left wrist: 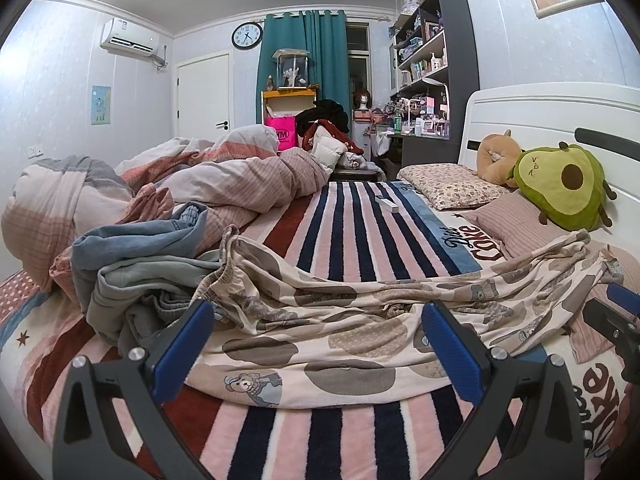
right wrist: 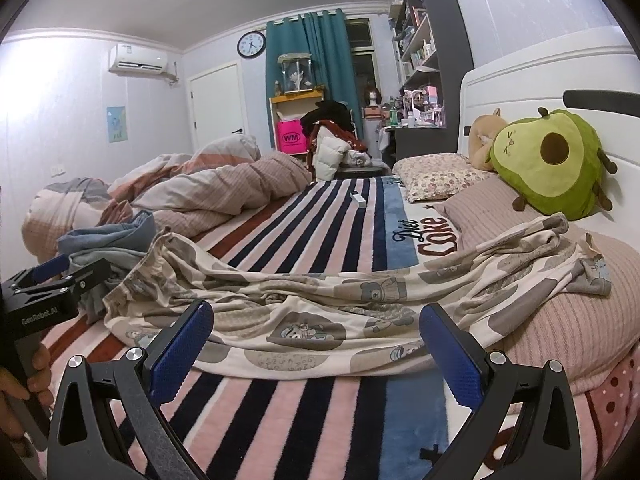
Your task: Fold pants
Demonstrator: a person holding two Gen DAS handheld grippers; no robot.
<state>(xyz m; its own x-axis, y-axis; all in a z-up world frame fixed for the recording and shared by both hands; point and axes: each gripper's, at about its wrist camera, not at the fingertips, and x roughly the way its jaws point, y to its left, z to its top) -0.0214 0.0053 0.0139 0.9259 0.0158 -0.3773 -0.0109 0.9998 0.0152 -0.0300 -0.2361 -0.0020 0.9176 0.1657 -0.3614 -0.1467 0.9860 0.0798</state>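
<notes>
I find the pants (left wrist: 340, 320), soft cream knit printed with grey dots and bears, lying rumpled crosswise on the striped plush blanket (left wrist: 320, 432) of the bed. Their near hem lies just ahead of both grippers. The left gripper (left wrist: 318, 344) has its ribbed blue fingers (left wrist: 184, 344) spread wide, empty. The right gripper (right wrist: 316, 344) likewise, wide and empty. A heap of blue-grey clothes (left wrist: 132, 264) abuts what appears to be the waistband at the left. Bare blanket lies nearside.
</notes>
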